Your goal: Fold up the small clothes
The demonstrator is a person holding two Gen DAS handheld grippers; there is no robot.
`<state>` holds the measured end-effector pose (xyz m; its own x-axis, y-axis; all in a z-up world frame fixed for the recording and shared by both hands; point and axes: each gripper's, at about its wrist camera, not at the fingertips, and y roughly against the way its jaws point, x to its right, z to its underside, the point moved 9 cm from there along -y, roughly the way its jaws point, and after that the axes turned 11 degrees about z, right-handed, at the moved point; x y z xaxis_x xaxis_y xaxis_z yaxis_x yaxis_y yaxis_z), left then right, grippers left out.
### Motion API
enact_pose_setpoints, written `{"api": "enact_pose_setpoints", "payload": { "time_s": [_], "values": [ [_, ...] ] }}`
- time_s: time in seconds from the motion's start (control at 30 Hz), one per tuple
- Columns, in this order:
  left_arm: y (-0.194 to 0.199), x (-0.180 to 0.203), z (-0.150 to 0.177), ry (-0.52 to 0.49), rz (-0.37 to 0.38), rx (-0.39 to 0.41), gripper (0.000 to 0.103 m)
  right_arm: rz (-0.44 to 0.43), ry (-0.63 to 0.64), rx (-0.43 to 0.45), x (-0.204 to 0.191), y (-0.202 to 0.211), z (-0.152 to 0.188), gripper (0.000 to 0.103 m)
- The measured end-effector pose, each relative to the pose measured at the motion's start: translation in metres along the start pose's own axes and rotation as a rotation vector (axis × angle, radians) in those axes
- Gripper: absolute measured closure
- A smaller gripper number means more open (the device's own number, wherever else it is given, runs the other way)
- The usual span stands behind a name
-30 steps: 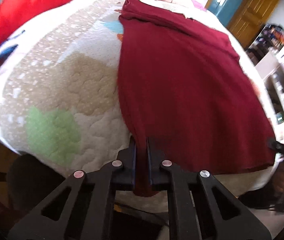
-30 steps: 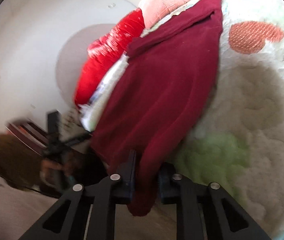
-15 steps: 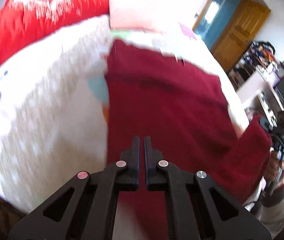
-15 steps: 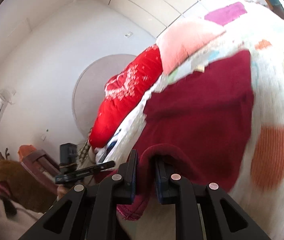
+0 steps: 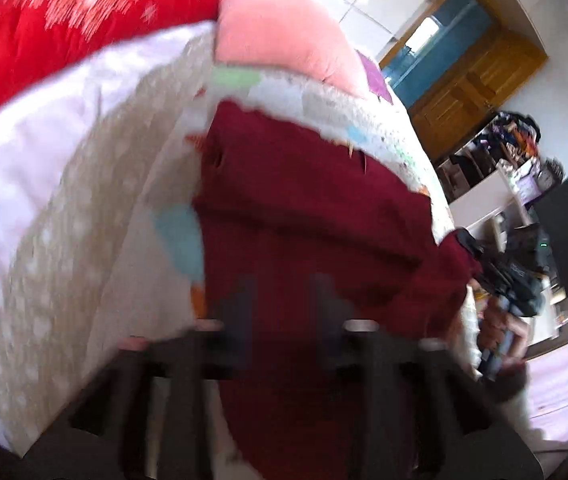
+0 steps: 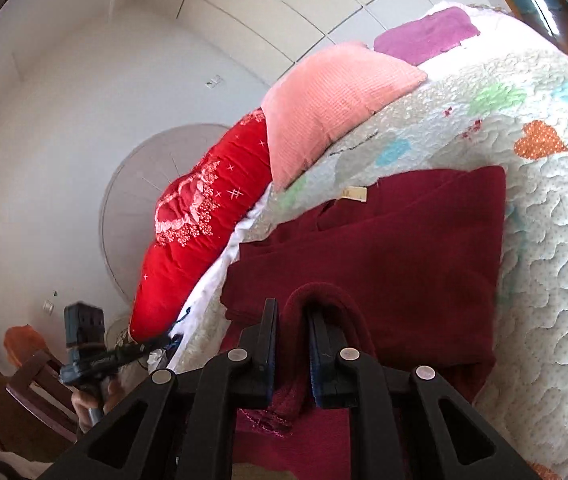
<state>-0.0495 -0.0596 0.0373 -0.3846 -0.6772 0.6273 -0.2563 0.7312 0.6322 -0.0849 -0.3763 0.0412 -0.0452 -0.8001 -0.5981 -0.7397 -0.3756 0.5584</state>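
A dark red garment (image 5: 304,200) (image 6: 384,248) lies on the patchwork quilt (image 5: 83,240) (image 6: 544,240), its near part doubled over the far part. My left gripper (image 5: 284,300) hovers blurred above it. Its jaws are opening, the fingers stand well apart and the pads press on nothing. My right gripper (image 6: 290,312) is shut on a bunched fold of the garment's edge, which loops over its fingertips. The left wrist view shows the right gripper (image 5: 496,276) at the garment's right corner. In the right wrist view the left gripper (image 6: 83,344) shows at the lower left.
A red embroidered duvet (image 5: 63,20) (image 6: 203,240) and a pink pillow (image 5: 284,40) (image 6: 332,96) sit at the bed's head, with a purple cloth (image 6: 428,34) behind. A wooden door (image 5: 476,76) and cluttered shelves (image 5: 516,148) stand right; a wooden chair (image 6: 39,384) stands left.
Both grippers have swept up and forward over the bed, carrying the garment's near edge over its far part. The left gripper has gone from shut on the cloth to open.
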Motion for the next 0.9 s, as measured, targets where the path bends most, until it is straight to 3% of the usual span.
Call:
{"api": "enact_pose_setpoints", "payload": {
  "time_s": [0.03, 0.17, 0.3, 0.37, 0.47, 0.57, 0.67, 0.9],
  "values": [
    [0.007, -0.002, 0.008, 0.04, 0.032, 0.003, 0.034, -0.003, -0.01, -0.001, -0.001, -0.005, -0.001, 0.09],
    [0.034, -0.013, 0.036, 0.163, 0.102, 0.018, 0.023, -0.017, -0.016, -0.002, 0.006, -0.002, -0.001, 0.09],
    [0.044, -0.012, 0.071, 0.196, 0.182, -0.033, 0.023, -0.027, -0.008, 0.0, 0.006, 0.004, 0.001, 0.09],
    [0.054, -0.005, 0.083, 0.129, 0.204, -0.029, 0.023, -0.032, -0.008, 0.001, 0.006, 0.007, 0.001, 0.09],
    [0.066, -0.001, 0.101, -0.066, 0.085, 0.007, 0.022, -0.023, 0.0, -0.004, 0.006, 0.01, 0.002, 0.09],
    [0.053, 0.011, 0.129, -0.212, 0.04, -0.075, 0.022, -0.015, 0.008, -0.007, 0.005, 0.011, 0.002, 0.09],
    [0.039, 0.024, 0.138, -0.317, 0.001, -0.075, 0.022, -0.009, 0.005, -0.007, 0.005, 0.011, 0.002, 0.09],
    [0.009, 0.035, 0.119, -0.31, 0.01, -0.025, 0.022, 0.014, -0.015, -0.021, 0.01, 0.007, 0.005, 0.09]
  ]
}}
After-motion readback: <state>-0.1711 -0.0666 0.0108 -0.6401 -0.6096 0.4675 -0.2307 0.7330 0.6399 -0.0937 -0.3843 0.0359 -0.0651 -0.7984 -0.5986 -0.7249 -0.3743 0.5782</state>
